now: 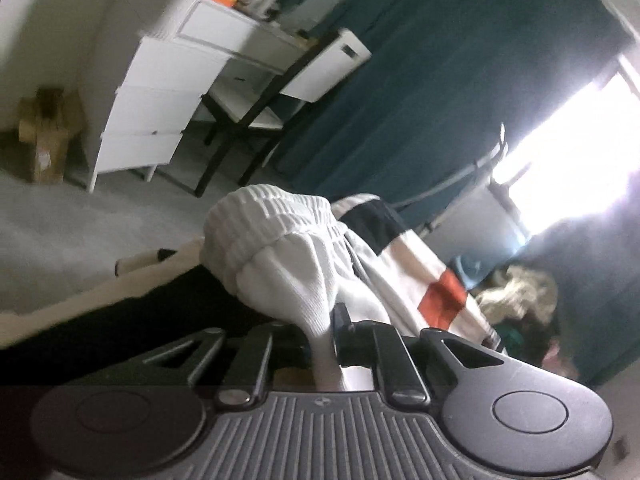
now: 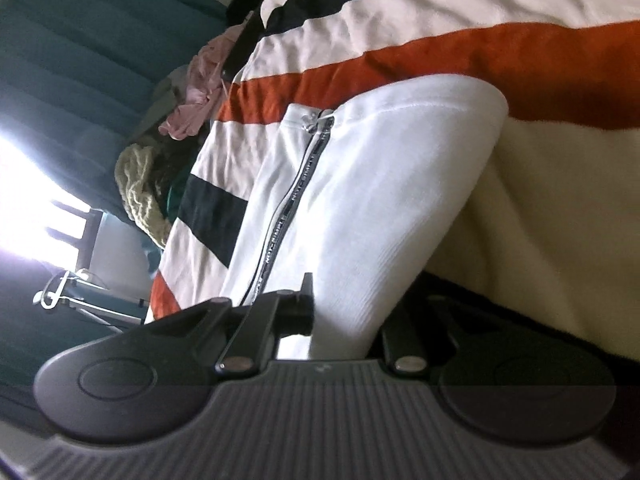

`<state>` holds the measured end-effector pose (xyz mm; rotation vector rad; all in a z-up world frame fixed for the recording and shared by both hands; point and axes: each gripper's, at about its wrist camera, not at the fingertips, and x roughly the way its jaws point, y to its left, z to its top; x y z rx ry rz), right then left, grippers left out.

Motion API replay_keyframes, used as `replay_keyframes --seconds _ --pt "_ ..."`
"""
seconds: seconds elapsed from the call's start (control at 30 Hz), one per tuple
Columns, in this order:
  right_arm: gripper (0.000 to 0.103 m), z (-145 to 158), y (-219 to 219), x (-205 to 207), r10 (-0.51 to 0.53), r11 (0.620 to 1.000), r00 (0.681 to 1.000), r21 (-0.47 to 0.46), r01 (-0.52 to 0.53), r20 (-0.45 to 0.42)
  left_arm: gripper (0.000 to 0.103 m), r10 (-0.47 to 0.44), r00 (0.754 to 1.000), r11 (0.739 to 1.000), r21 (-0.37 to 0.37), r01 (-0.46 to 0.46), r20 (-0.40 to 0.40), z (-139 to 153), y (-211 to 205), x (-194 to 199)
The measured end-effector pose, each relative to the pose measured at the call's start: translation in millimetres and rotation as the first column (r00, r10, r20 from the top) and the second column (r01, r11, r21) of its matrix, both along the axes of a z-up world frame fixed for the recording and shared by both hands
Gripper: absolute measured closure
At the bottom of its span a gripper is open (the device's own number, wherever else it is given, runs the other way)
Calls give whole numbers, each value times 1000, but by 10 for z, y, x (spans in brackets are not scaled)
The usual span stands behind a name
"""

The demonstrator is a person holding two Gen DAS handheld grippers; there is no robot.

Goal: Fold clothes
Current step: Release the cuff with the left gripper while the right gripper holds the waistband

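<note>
A white garment (image 1: pixel 280 248) with a ribbed elastic band hangs bunched in front of my left gripper (image 1: pixel 320 332), which is shut on a pinch of its fabric. In the right wrist view the same white garment (image 2: pixel 360 184), with a black-and-white printed side stripe (image 2: pixel 296 196), lies over the striped bedspread (image 2: pixel 440 40). My right gripper (image 2: pixel 344 312) is shut on its near ribbed edge. Both grippers hold the garment close to the bed.
The bedspread has cream, orange and black stripes. A pile of other clothes (image 2: pixel 192 92) lies at the bed's far side by teal curtains (image 1: pixel 440 80). A white drawer desk (image 1: pixel 168 92), a folding chair (image 1: pixel 256 120) and a cardboard box (image 1: pixel 48 132) stand across the floor.
</note>
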<state>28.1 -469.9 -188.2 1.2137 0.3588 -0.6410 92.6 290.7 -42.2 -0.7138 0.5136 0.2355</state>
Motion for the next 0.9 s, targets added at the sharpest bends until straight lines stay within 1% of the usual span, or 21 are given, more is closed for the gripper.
replay_keyframes --seconds 0.03,0.07,0.1,0.17,0.2,0.23,0.27,0.3,0.33,0.43,0.5,0.53,0.57,0.63,0.7,0.73,0.8,0.9 --pt "86 0 -2 -7 3 1000 1000 1 -3 5 81 -14 1000 999 34 14 -13 22 -39 4" --pt "86 0 -3 -15 6 1000 1000 2 -6 10 72 -27 999 997 68 29 -27 45 -78 8" --pt "85 -12 -14 -25 9 1000 1000 16 -9 22 67 -37 999 994 99 41 -39 66 -119 6" --pt "79 -73 -33 -34 13 997 998 74 -18 62 46 -32 999 989 142 37 -40 104 -236 -4" --pt "68 -104 -42 -38 14 994 996 104 -23 83 42 -28 999 986 161 33 -33 128 -302 -9" --pt "57 -114 -35 -30 14 993 996 114 -24 87 36 -30 999 983 181 34 -20 162 -365 -43" --pt "53 -121 -27 -20 13 992 996 123 -24 90 30 -31 999 980 195 32 -9 195 -428 -80" --pt "43 -125 -21 8 26 992 995 124 -38 95 28 -30 1000 976 215 28 5 217 -496 -118" --pt "36 -129 -16 39 41 991 994 125 -53 100 25 -35 999 971 239 28 22 242 -583 -154" --pt "34 -148 -8 89 55 989 992 130 -69 114 23 -89 994 949 309 66 62 306 -881 -207" --pt "34 -161 -4 122 63 988 990 133 -80 124 22 -154 986 931 345 121 68 312 -1094 -218" --pt "34 -167 -2 138 68 987 989 135 -85 129 22 -179 982 925 351 145 67 291 -1185 -197" --pt "34 -173 1 154 72 986 988 137 -90 133 22 -203 977 920 355 168 64 267 -1273 -178" --pt "34 -175 -34 123 47 990 986 127 -68 161 22 -233 971 920 333 205 46 187 -1447 -150" --pt "34 -172 -73 79 9 995 988 96 -24 151 22 -263 964 923 301 242 33 64 -1584 -99" --pt "34 -170 -92 57 -10 997 989 80 -2 146 22 -284 958 919 294 264 27 5 -1665 -76" --pt "34 -196 -151 12 -48 997 988 66 38 145 22 -331 944 898 311 310 15 -118 -1834 -6" --pt "34 -288 -266 -43 -84 994 976 87 67 200 22 -422 906 849 365 382 32 -330 -2083 46"
